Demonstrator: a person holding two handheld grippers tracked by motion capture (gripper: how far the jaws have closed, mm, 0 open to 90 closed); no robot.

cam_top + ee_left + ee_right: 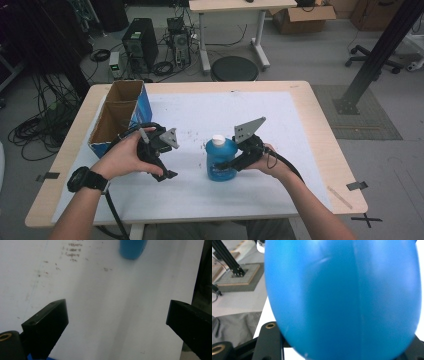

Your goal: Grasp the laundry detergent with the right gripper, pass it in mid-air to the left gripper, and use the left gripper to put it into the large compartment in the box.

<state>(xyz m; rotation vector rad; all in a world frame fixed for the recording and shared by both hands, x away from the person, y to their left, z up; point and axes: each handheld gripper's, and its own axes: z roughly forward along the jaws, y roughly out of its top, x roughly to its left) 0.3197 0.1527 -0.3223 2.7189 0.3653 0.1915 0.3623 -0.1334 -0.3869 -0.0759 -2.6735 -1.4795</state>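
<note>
I had the right gripper (231, 163) clamped on the blue bottle (220, 160), upright mid-tabletop (300, 150); the left gripper (167, 167) hung open beside it. Grasp done, I judged; lifting remained.

The high view looked forward and down over the whole table (310, 125) from the person's side. The left gripper view faced the white sheet (100, 302) closely; the right pressed against the blue bottle (342, 297), which all three shared.
</note>
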